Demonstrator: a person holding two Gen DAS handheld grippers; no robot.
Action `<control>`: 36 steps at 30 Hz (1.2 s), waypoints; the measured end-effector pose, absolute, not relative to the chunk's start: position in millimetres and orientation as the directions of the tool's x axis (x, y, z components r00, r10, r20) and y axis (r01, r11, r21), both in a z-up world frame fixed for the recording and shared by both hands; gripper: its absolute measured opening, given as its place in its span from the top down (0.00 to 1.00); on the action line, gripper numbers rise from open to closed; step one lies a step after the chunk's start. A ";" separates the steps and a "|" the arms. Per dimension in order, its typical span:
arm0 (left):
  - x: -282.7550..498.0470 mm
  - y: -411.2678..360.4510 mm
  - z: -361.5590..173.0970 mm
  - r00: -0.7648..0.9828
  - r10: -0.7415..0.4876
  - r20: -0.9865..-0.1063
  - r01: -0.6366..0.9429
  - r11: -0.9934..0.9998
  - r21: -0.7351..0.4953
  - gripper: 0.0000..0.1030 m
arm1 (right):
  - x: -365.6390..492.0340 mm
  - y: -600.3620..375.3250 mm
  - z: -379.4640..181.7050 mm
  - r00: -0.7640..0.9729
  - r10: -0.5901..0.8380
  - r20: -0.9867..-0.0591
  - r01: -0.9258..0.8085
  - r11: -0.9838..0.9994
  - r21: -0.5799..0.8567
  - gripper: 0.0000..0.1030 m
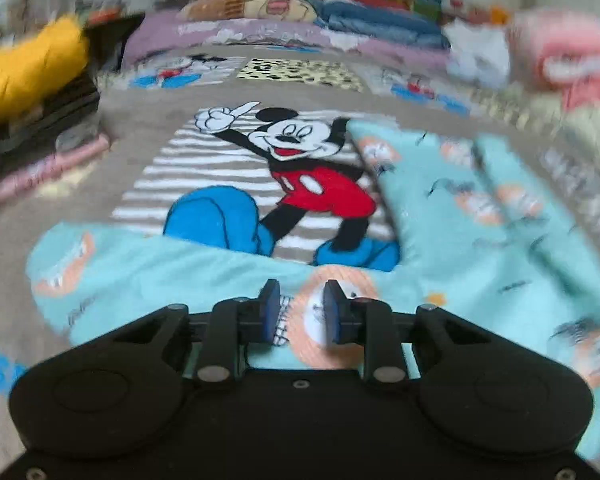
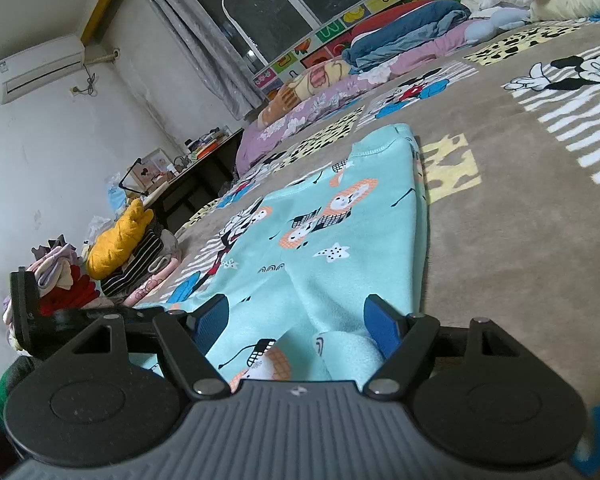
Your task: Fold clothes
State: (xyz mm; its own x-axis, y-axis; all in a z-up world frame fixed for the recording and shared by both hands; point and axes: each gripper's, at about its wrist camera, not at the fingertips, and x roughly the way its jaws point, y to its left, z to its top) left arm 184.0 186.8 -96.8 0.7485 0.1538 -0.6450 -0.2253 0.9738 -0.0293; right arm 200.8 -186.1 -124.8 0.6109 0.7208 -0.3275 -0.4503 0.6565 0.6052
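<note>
Both the left gripper (image 1: 302,312) and right gripper (image 2: 300,320) gape over the teal printed garment (image 2: 340,232), its far edges motion-blurred in the left view, on the Mickey blanket (image 1: 292,152)

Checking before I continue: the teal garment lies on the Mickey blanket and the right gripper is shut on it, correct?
Not quite. In the right wrist view, the right gripper is open, its fingers spread over the teal garment, which lies on the Mickey blanket.

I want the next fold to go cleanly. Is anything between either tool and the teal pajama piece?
Nothing visible is. The left tool and the right tool both hang open right over the teal pajama piece, which lies on the Mickey blanket. The clothes pile sits off aside.
</note>
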 end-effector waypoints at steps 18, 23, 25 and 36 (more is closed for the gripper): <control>147.2 264.8 -80.6 0.706 0.289 -0.646 -0.506 0.844 -0.176 0.75 | 204.2 -187.3 -125.8 0.608 0.724 -0.326 -0.448 0.652 0.611 0.28; 151.3 234.8 -92.5 0.596 0.410 -0.691 -0.561 0.828 0.007 0.72 | 204.4 -188.5 -125.8 0.610 0.724 -0.323 -0.447 0.650 0.614 0.28; 145.9 232.9 -86.2 0.579 0.456 -0.677 -0.600 0.799 0.025 0.75 | 204.5 -189.3 -125.4 0.611 0.723 -0.322 -0.446 0.650 0.615 0.28; 114.4 105.0 -92.8 0.762 0.037 -0.646 -0.158 0.979 -0.130 0.75 | 200.3 -189.9 -121.8 0.624 0.713 -0.318 -0.450 0.662 0.600 0.28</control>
State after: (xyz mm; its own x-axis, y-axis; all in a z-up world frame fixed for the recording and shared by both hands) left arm 114.4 105.0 -92.8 0.7623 0.0365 -0.6462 -0.1576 0.9789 -0.1305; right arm 200.3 -189.9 -121.8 0.6244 0.7133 -0.3183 -0.4501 0.6616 0.5997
